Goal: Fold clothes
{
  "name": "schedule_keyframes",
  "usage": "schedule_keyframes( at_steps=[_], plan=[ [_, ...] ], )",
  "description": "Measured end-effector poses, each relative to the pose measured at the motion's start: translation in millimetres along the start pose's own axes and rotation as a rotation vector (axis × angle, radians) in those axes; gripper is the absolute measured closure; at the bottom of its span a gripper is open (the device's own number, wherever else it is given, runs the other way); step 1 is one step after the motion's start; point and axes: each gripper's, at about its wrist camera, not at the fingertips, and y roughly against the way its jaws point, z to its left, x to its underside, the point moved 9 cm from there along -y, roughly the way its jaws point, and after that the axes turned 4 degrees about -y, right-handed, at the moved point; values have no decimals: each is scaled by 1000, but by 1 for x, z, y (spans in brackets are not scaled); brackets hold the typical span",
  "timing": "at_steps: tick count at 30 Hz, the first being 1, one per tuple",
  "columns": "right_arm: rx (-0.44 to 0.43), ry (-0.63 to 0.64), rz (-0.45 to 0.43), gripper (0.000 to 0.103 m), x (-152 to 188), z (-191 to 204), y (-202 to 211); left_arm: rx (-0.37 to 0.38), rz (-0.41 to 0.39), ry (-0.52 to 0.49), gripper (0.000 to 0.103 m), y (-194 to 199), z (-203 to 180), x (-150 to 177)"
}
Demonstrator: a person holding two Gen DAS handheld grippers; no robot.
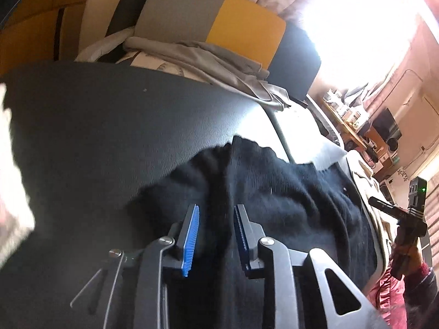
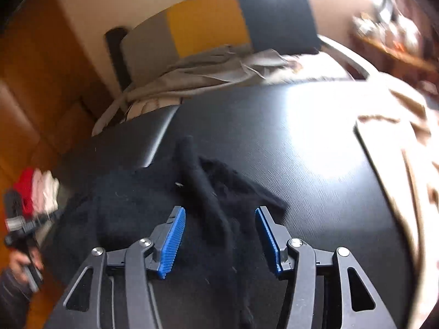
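A black knit garment [image 1: 274, 192] lies bunched on a black table [image 1: 96, 126]. In the left wrist view my left gripper [image 1: 216, 213] is open, its blue pads either side of a raised fold of the knit, not clamped. In the right wrist view the same garment [image 2: 131, 208] lies near the table's [image 2: 301, 137] left edge, with a rolled ridge running between the pads. My right gripper [image 2: 219, 216] is wide open just above it. Each gripper shows in the other's view: the right gripper [image 1: 408, 213] at the right, the left gripper [image 2: 24, 230] at the left.
Grey and beige clothes [image 1: 214, 60] are piled at the table's far edge in front of a grey, yellow and black panel [image 1: 219, 16]. A beige garment [image 2: 406, 142] hangs off the right edge. Folded red and white clothes [image 2: 38, 192] lie at the left. A cluttered shelf [image 1: 356, 120] stands far right.
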Motion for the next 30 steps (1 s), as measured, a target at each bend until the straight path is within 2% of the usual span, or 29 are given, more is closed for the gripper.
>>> schedule_keyframes(
  at_steps=[1,5,7,9,10,11,12,13,17,19,22,25,27,28,30],
  plan=[
    [4,28,-6,47,-4,4,1,-2,4,-10,76,-7,-1,-8],
    [50,132,79,47,-14,28,-46,-14,56,-86,74,-35,-11,-23],
    [68,154,127,48,-14,31,-65,13,96,-116,74,-51,-19,-25],
    [93,178,157,62,-13,32,-79,20,136,-151,73,-66,-27,-25],
    [98,193,163,81,-8,33,-80,30,165,-172,73,-75,-32,-22],
    [103,206,165,90,-6,35,-80,35,187,-189,77,-82,-35,-19],
    [108,219,167,91,-3,36,-80,21,182,-188,84,-84,-35,-18],
    [119,237,158,94,-3,38,-76,20,157,-178,97,-79,-35,-21],
    [131,226,43,95,-23,43,-53,-19,54,-71,100,-55,-12,-26],
    [145,194,33,95,-26,34,-53,-44,12,-15,100,-44,3,-27],
    [167,153,72,95,-22,21,-70,-96,68,-6,100,-58,19,-16],
    [179,124,64,95,-10,16,-75,-138,83,-28,97,-66,20,-14],
    [182,102,52,96,-12,16,-75,-142,84,6,87,-63,20,-18],
    [178,95,46,95,-13,15,-76,-153,76,28,79,-58,22,-22],
    [163,77,40,90,-15,15,-75,-211,39,38,79,-42,25,-28]
  ],
)
